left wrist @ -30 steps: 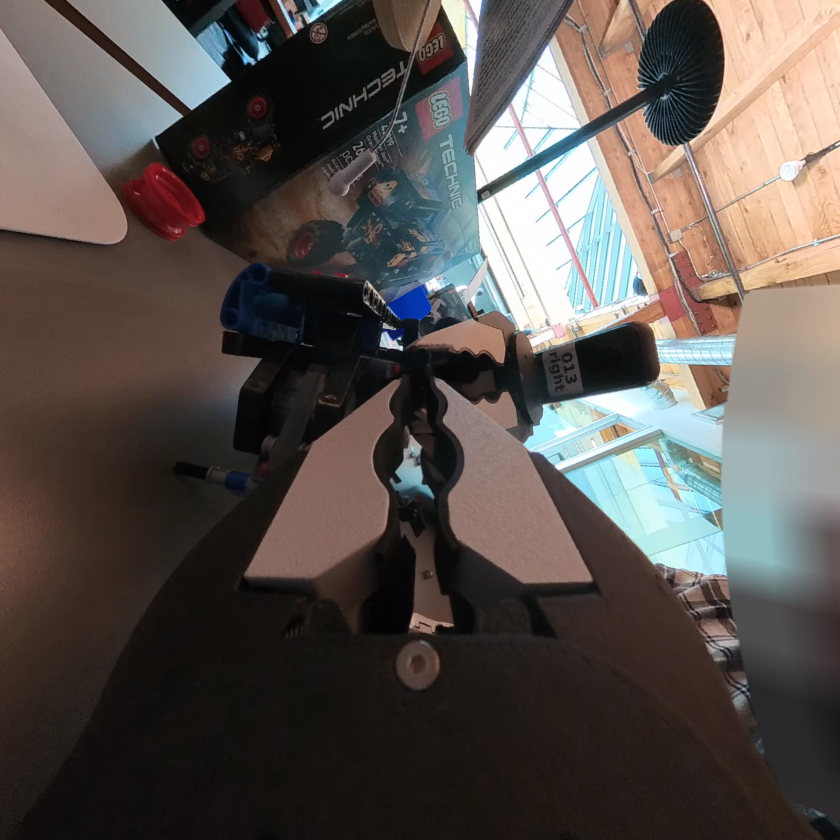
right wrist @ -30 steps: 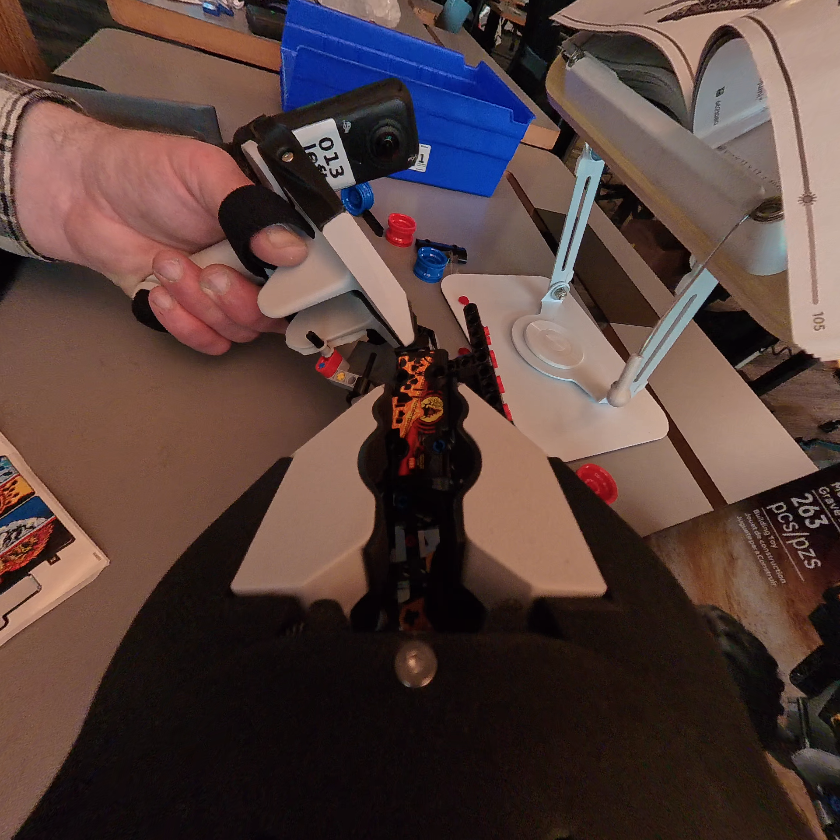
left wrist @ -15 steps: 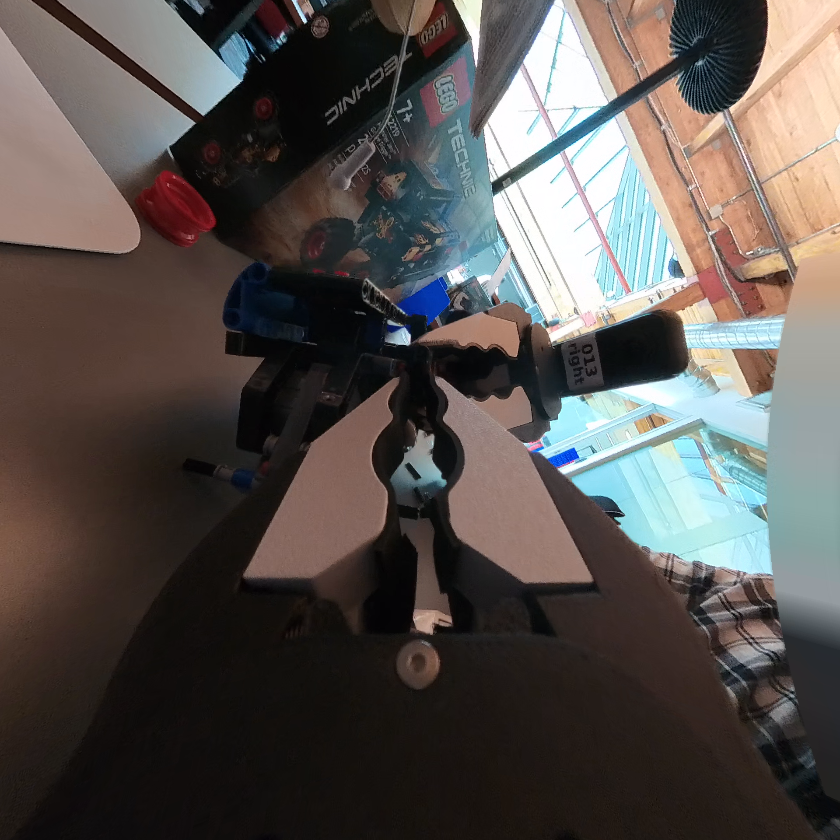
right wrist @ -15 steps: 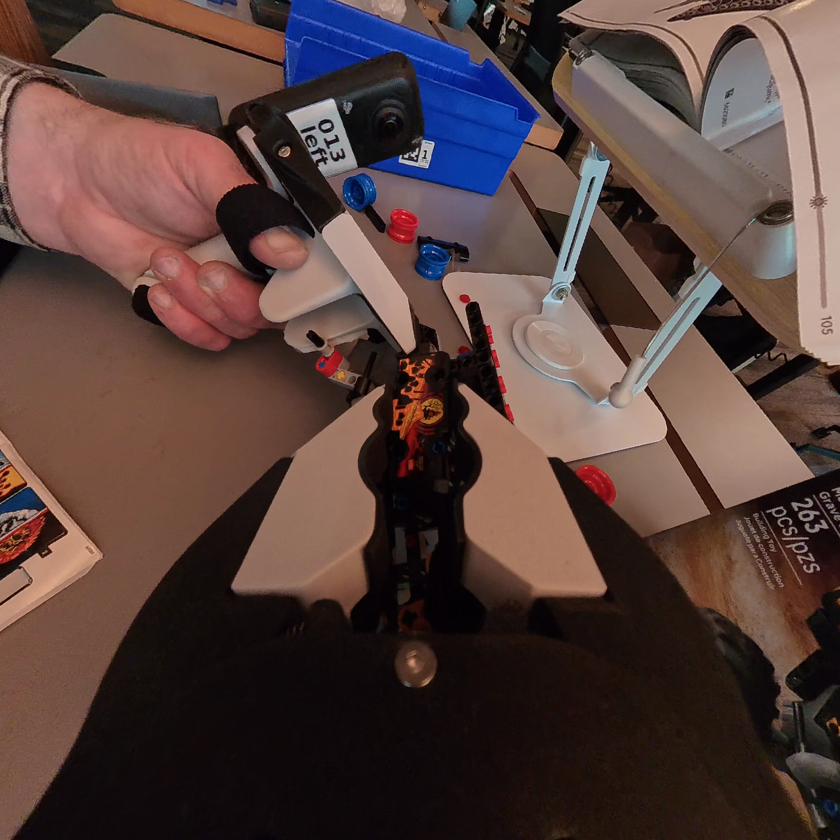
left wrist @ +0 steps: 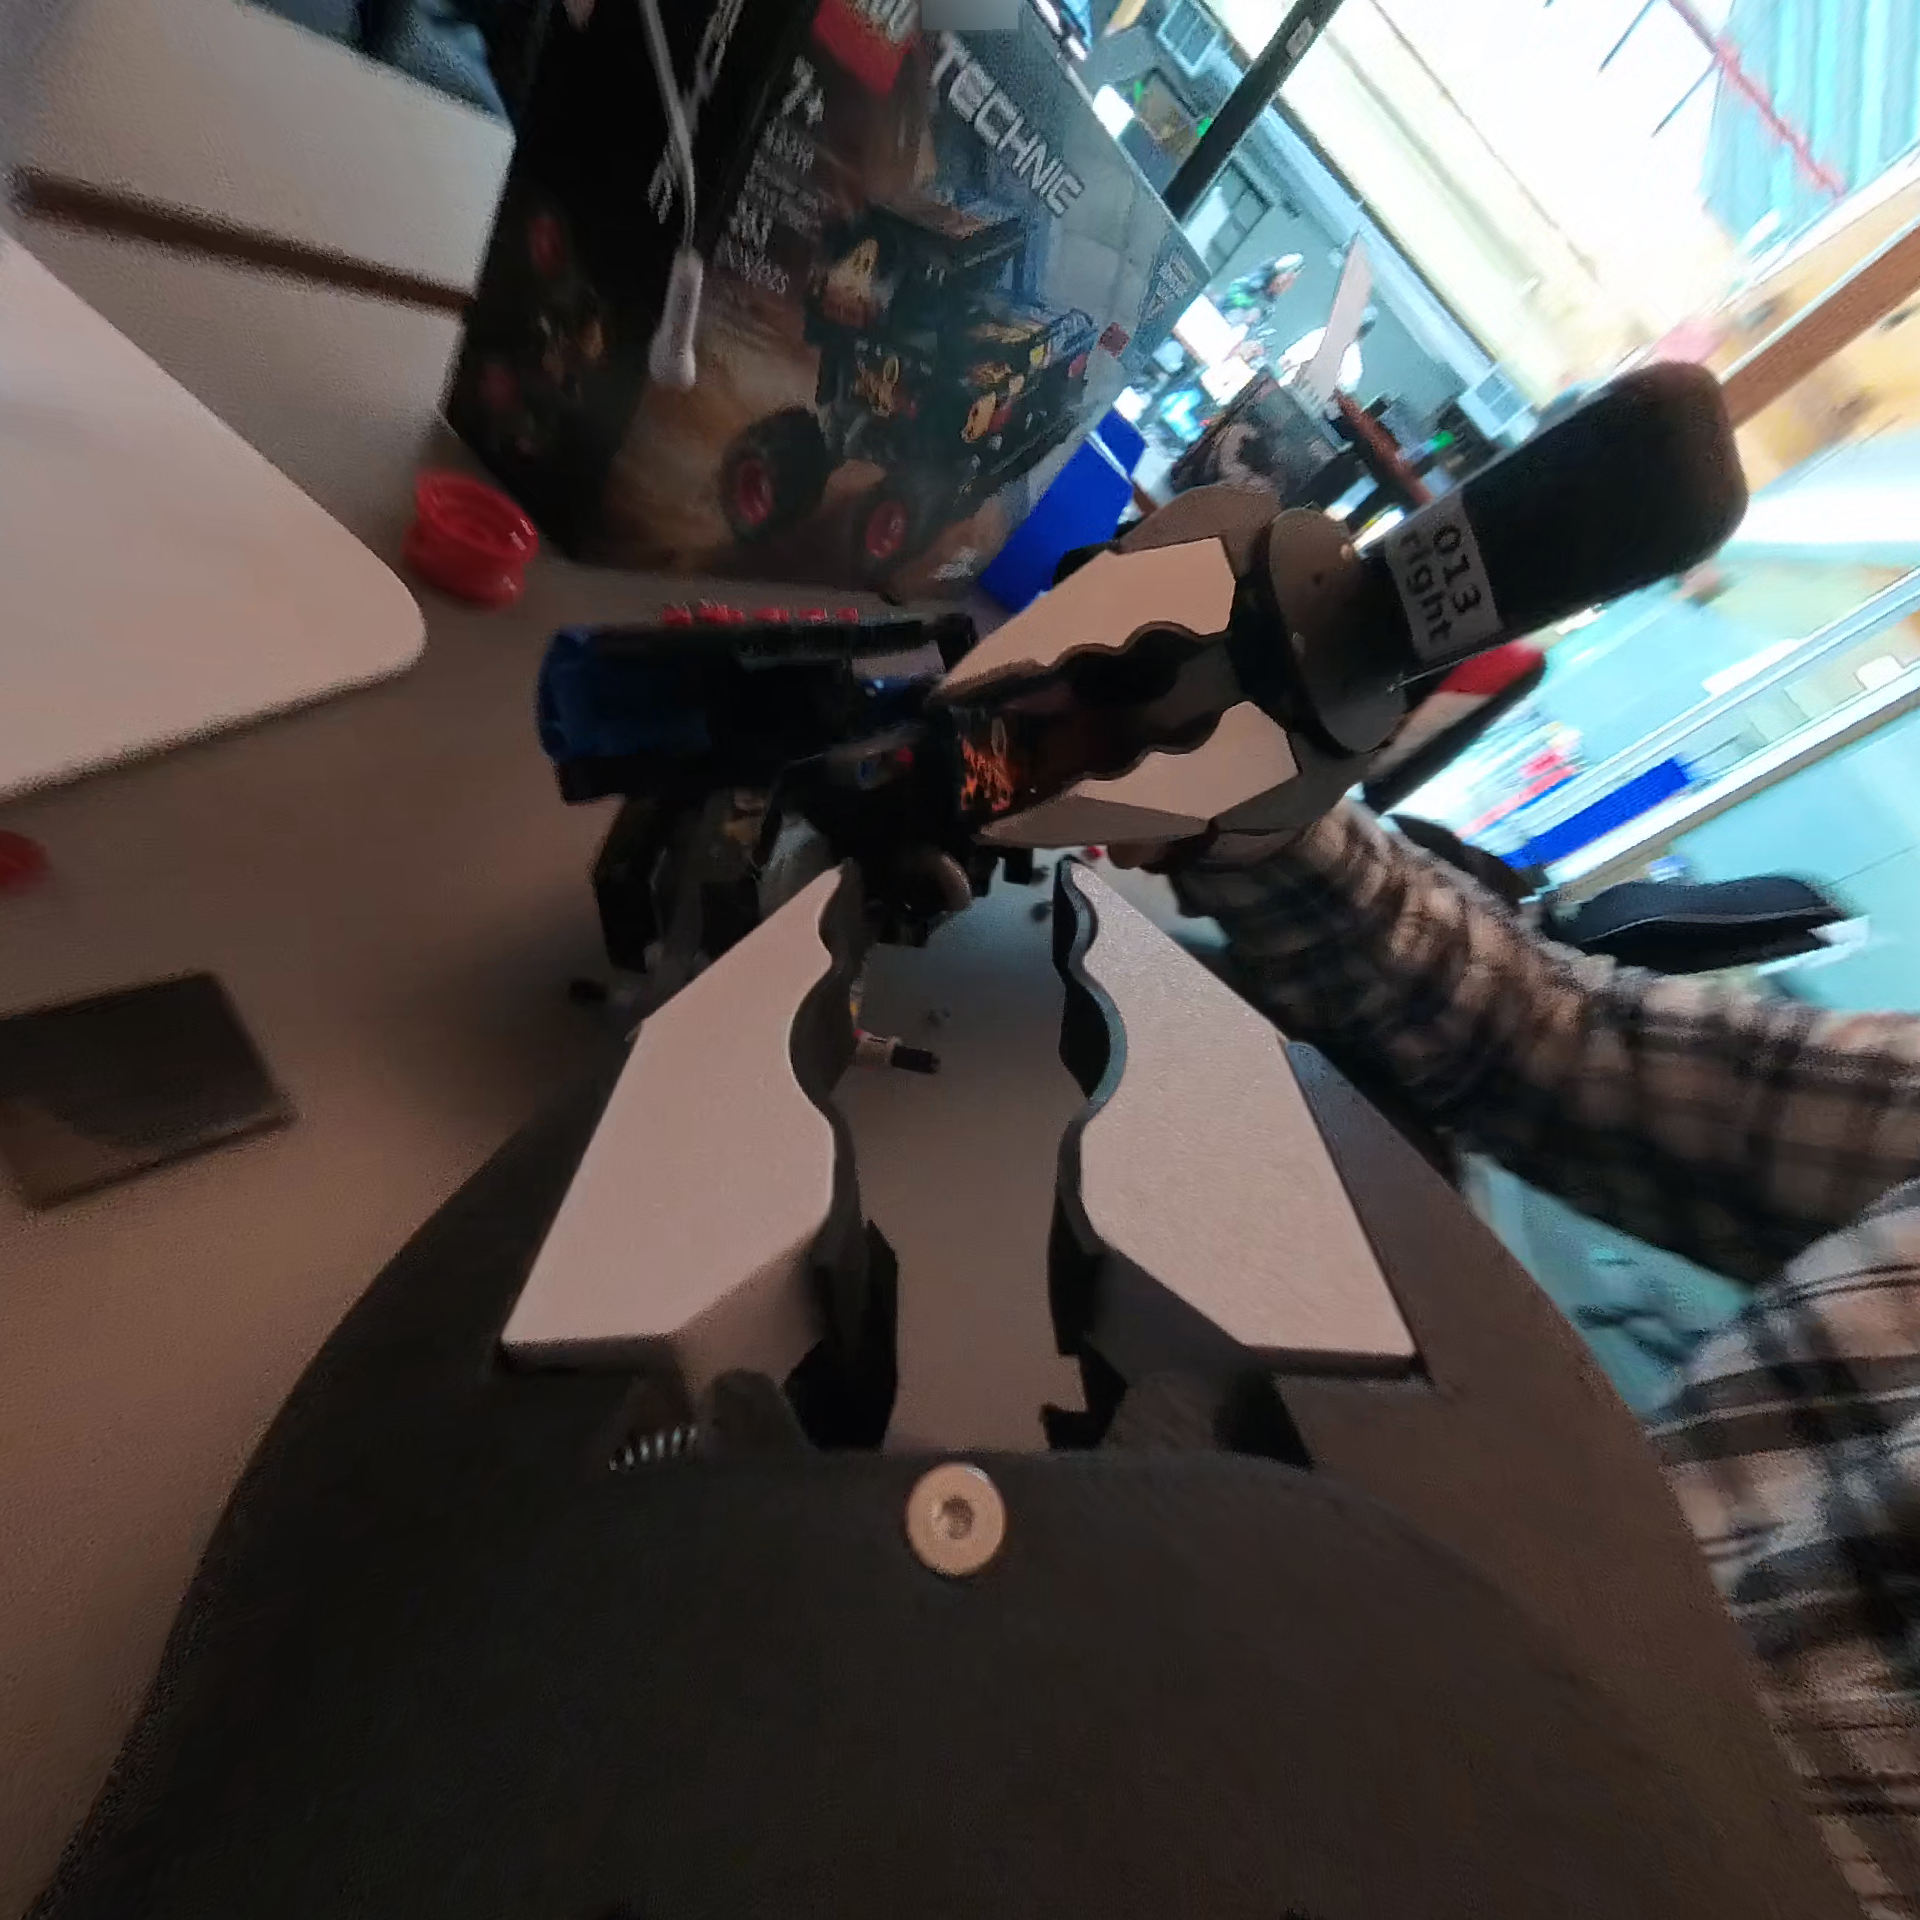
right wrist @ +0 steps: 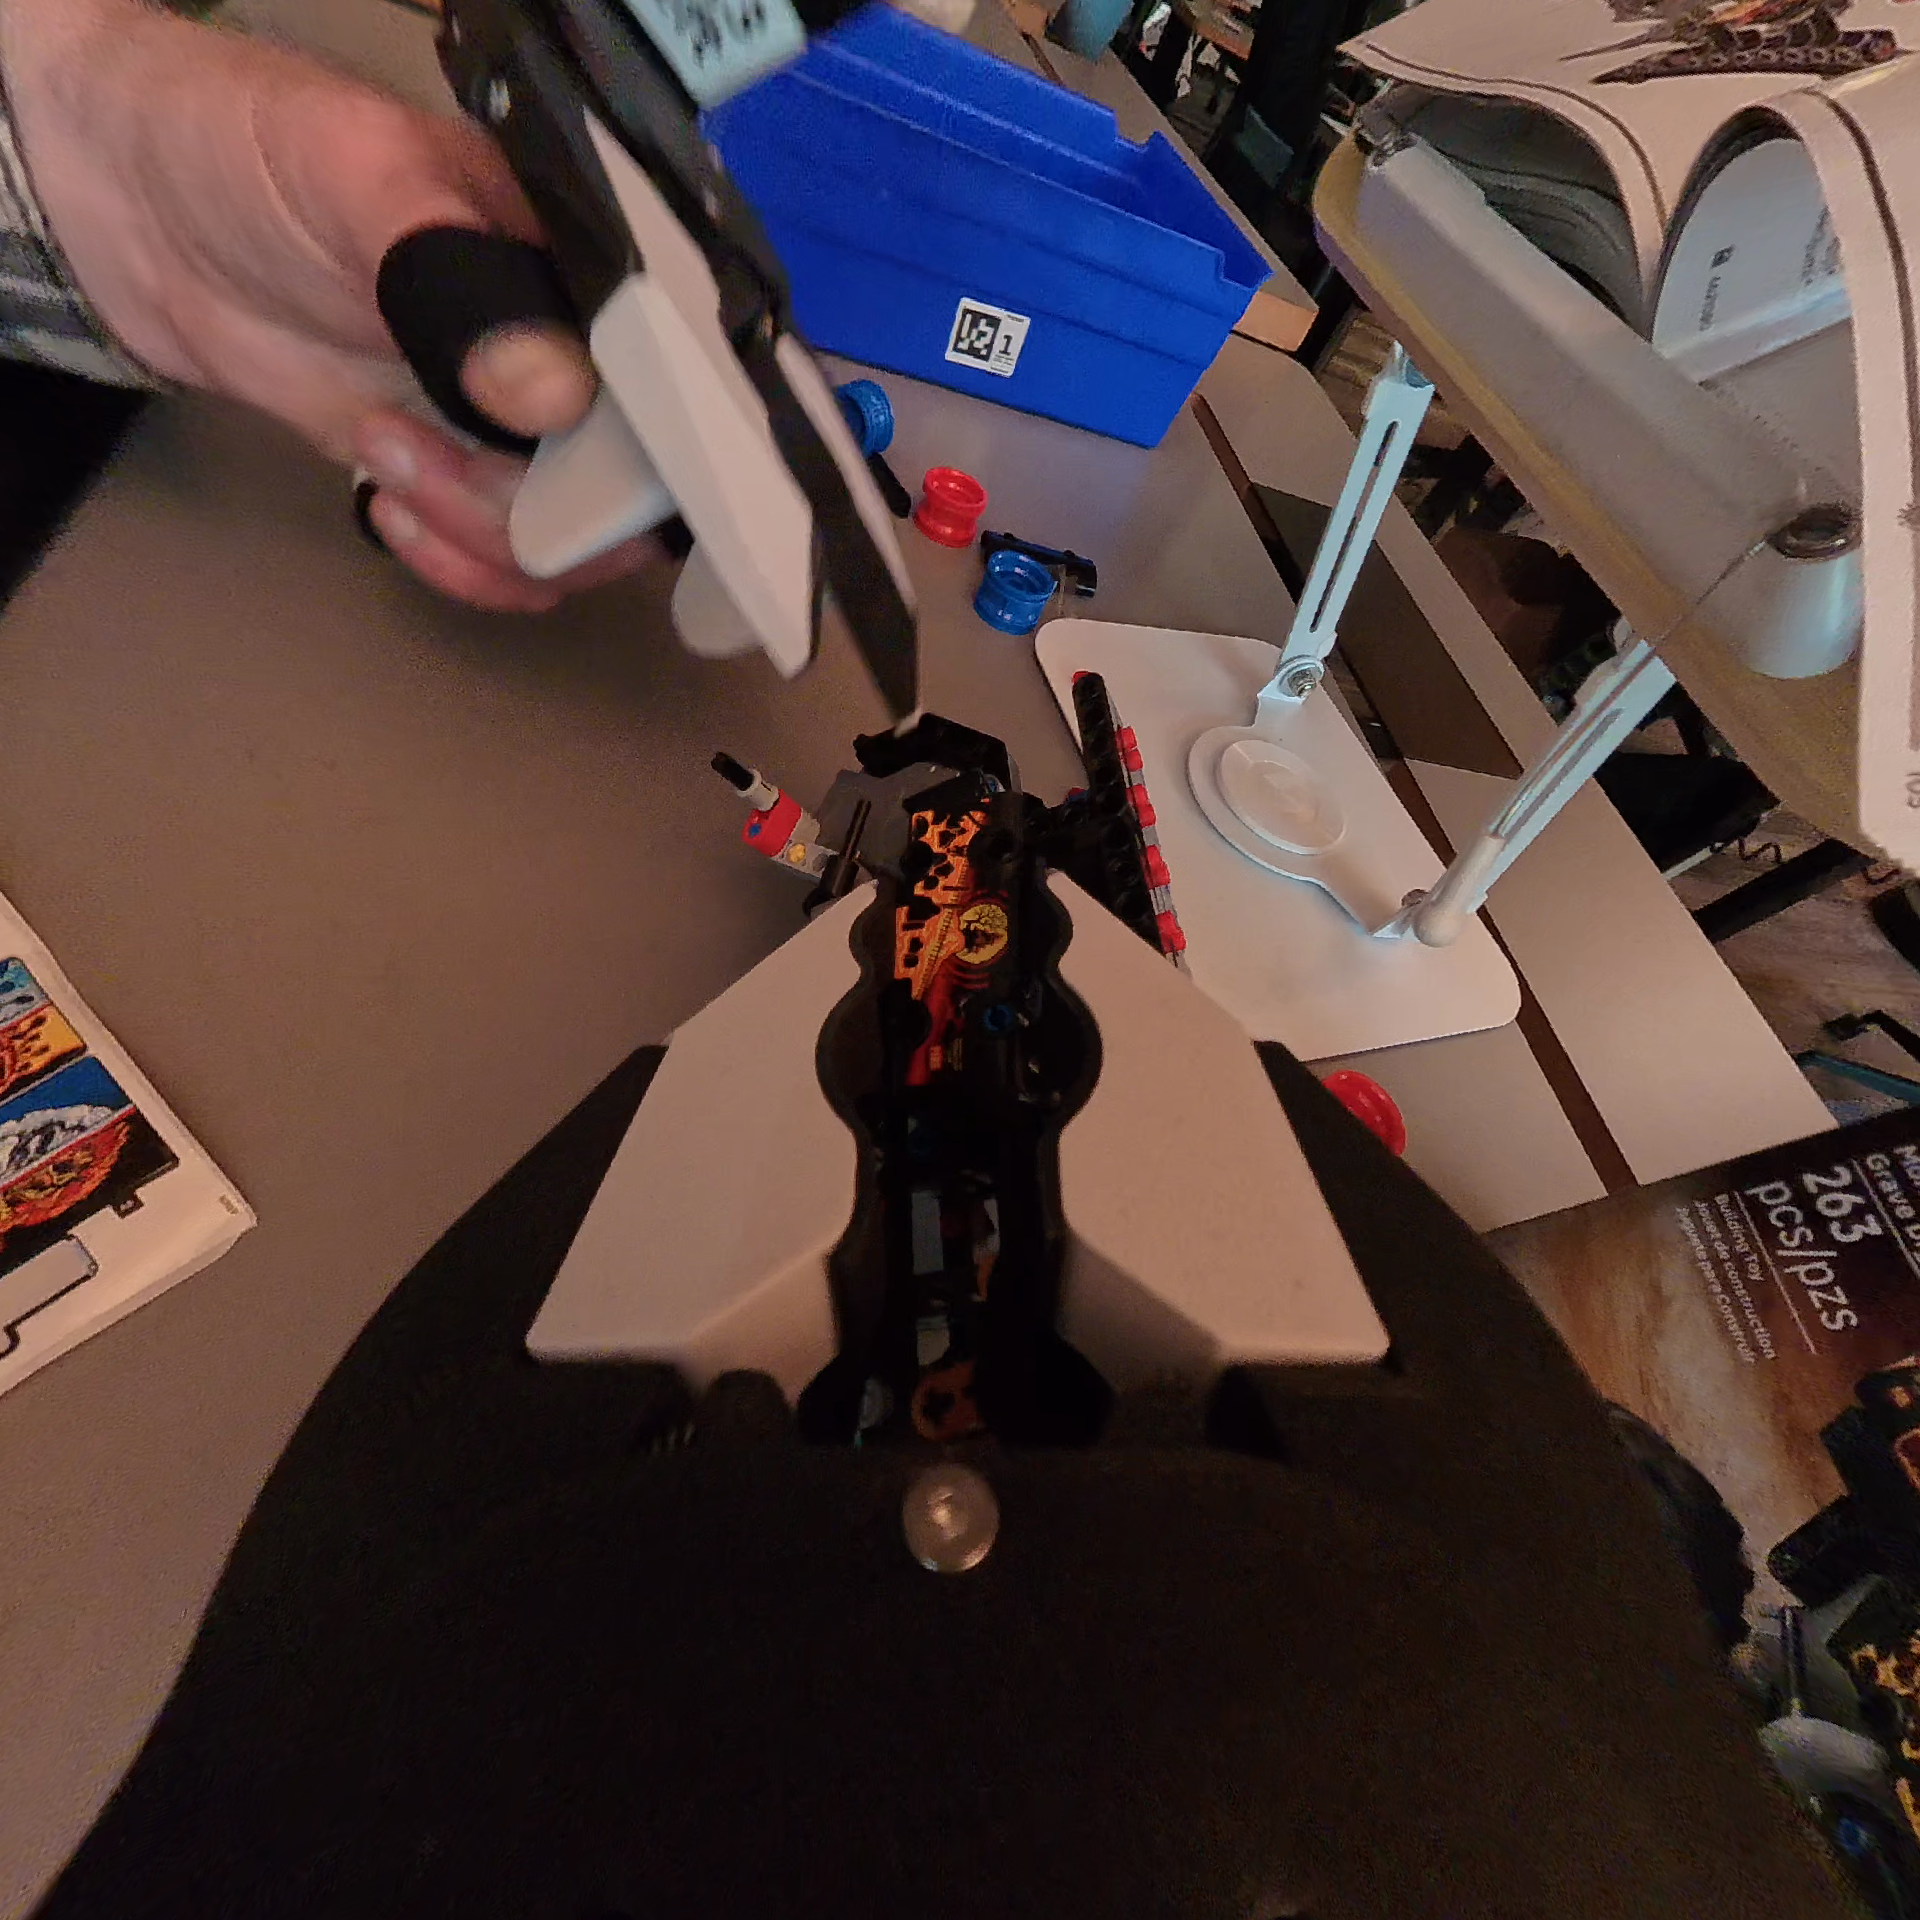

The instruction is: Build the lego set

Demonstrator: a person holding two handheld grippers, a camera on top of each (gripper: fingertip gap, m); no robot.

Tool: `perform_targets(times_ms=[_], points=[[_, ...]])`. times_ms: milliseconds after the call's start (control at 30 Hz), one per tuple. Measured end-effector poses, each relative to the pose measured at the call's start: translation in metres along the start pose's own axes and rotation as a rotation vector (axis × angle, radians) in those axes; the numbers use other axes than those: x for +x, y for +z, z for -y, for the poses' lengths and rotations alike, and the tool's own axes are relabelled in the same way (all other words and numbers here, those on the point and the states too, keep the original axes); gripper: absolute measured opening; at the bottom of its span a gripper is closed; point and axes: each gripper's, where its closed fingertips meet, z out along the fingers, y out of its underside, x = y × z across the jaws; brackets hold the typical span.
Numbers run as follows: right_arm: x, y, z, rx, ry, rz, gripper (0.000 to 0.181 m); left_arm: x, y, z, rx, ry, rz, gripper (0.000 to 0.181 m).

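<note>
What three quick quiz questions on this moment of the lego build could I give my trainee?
1. True or false: the left claw is shut on the lego model.
2. Which loose wheel hub lies nearest the white stand base? A) the red hub beside the box B) the blue hub by the bin C) the red hub near the bin
3. Fill in: the right claw is shut on the ____.

Key: 1 false, its jaws stand apart; 2 A; 3 lego model.
</note>
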Motion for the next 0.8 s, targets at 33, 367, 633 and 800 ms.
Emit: perform_targets(times_ms=[33, 367, 633, 800], points=[[-0.001, 0.0, 0.0, -0.008, -0.014, 0.002, 0.023, 0.0, -0.008, 0.008, 0.021, 0.081, 0.035, 0.035], [-0.027, 0.0, -0.016, -0.136, -0.262, -0.018, 0.019, -0.042, 0.002, -0.002, -0.302, 0.479, 0.162, 0.081], [-0.029, -0.002, -0.027, -0.177, -0.343, -0.064, 0.017, -0.042, 0.029, -0.017, -0.365, 0.599, 0.115, 0.082], [-0.026, -0.009, -0.03, -0.182, -0.301, -0.034, 0.018, -0.04, 0.029, -0.018, -0.328, 0.601, 0.099, 0.062]])
